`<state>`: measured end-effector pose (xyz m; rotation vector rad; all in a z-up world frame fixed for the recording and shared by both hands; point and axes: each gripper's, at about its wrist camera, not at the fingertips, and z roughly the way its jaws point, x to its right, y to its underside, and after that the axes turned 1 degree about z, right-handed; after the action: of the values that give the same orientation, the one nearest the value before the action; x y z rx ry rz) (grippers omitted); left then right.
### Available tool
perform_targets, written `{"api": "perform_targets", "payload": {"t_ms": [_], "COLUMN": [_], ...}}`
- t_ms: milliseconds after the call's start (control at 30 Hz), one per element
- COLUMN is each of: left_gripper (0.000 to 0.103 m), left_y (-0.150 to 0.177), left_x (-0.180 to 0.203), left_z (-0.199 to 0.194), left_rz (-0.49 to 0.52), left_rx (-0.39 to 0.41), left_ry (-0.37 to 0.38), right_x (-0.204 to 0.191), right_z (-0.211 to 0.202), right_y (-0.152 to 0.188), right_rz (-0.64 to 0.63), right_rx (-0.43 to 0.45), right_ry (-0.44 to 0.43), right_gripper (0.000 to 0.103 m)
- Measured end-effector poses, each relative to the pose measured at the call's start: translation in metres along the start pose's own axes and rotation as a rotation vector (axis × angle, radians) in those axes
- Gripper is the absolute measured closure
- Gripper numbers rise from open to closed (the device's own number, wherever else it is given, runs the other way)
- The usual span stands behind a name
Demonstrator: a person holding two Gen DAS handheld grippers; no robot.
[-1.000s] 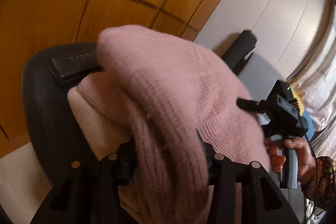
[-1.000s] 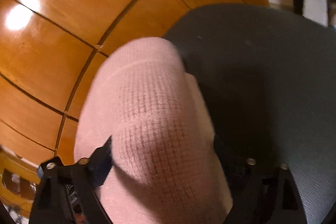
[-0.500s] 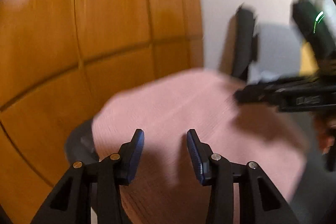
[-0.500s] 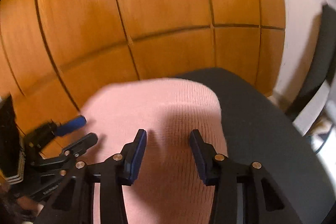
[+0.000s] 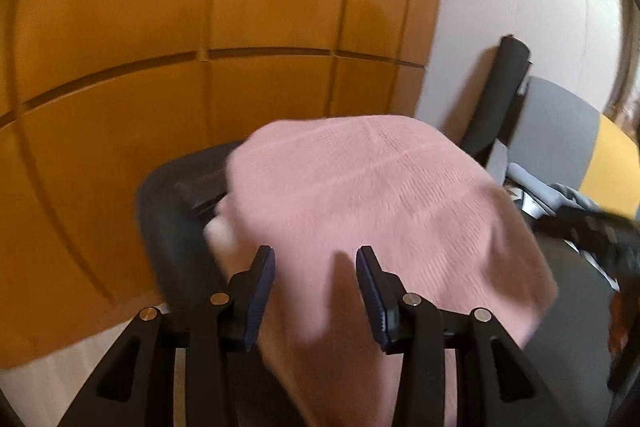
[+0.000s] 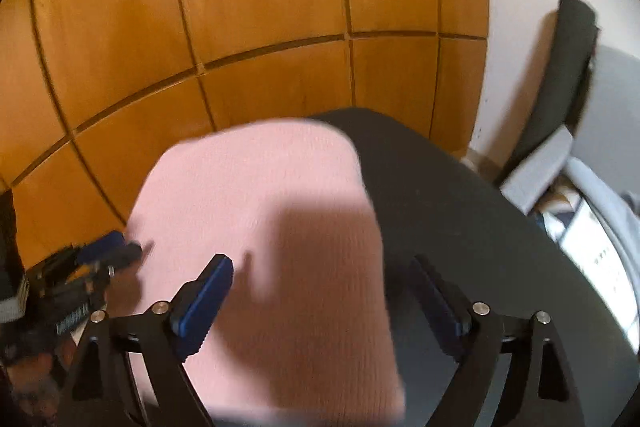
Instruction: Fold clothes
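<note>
Released since a second ago: both grippers then clamped on folds of the pink sweater, now drawn back and clear of it. Left gripper [image 5: 316,283] at 6 o'clock in its own view, blue pads parted with a moderate gap, nothing pinched between them, only sweater surface seen beyond. Right gripper [image 6: 320,303] at 6 o'clock in the right wrist view, jaws opening and standing wide apart, nothing between the pads, cloth lying below and past them. Pink sweater [image 5: 380,211] folded into a rounded bundle, resting at the centre of a dark round table [image 6: 480,211], shadow of the gripper falling across the knit. Pale cream cloth [image 5: 218,231] peeking out at the sweater's 9 o'clock edge, touching it. Dark flat object [image 5: 204,191] just beside that, at about 10 o'clock of the bundle, partly covered; too blurred to name. Orange wooden panelling [image 5: 160,47] from 9 to 12 o'clock behind the table. White wall [image 6: 520,7] at 1 o'clock. Black chair back [image 6: 568,67] leaning at 2 o'clock, well apart from the sweater. Blurred hand [image 6: 28,383] at 8 o'clock in the right wrist view, holding the other gripper's handle.
</note>
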<state>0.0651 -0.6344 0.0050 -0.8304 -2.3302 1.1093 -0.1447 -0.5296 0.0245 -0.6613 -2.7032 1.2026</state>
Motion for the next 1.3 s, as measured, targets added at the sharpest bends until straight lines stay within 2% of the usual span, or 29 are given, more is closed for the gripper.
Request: {"api": "perform_targets", "payload": {"t_ms": [67,167,233,300,400,500,633,867,1067,1233,1300], "left_gripper": [0.059,0.059,0.059,0.059,0.059,0.059,0.059,0.059,0.059,0.059,0.059], "left_y": [0.024,0.065,0.086,0.093,0.101,0.098,0.097,0.095,0.098,0.101,0.101], "left_x": [0.004,0.016,0.025,0.031,0.038,0.04,0.045,0.048,0.044,0.037,0.038], "left_z": [-0.024,-0.05,-0.065,-0.073,-0.094,-0.111,-0.122,-0.119,-0.119,-0.123,-0.125], "left_rz": [-0.032,-0.079,-0.089,-0.078,-0.05,-0.049,-0.051,-0.072,-0.127,-0.148,-0.138], "left_rx": [-0.022,-0.084,-0.113,-0.115,-0.114,-0.092,-0.067,-0.105,-0.121,-0.097,-0.091], "left_ry": [-0.012,0.007,-0.009,-0.046,-0.085,-0.047,-0.084,-0.107,-0.096,-0.073,-0.11], "right_x": [-0.006,-0.019,-0.029,-0.037,-0.043,-0.046,-0.053,-0.064,-0.064,-0.069,-0.071], "right_z": [-0.02,-0.052,-0.069,-0.083,-0.089,-0.089,-0.101,-0.115,-0.116,-0.113,-0.113], "right_y": [0.031,0.075,0.101,0.121,0.133,0.141,0.148,0.15,0.151,0.152,0.152], "right_rz": [-0.006,-0.02,-0.032,-0.032,0.007,0.05,0.061,0.024,0.032,0.02,0.012], "right_rx": [-0.027,-0.05,-0.054,-0.064,-0.061,-0.076,-0.04,-0.014,-0.008,-0.011,-0.008], "right_ry": [0.025,0.059,0.084,0.093,0.089,0.103,0.091,0.133,0.125,0.122,0.127], "right_gripper": [0.002,0.001,0.0,0.0,0.0,0.0,0.0,0.0,0.0,0.0,0.0]}}
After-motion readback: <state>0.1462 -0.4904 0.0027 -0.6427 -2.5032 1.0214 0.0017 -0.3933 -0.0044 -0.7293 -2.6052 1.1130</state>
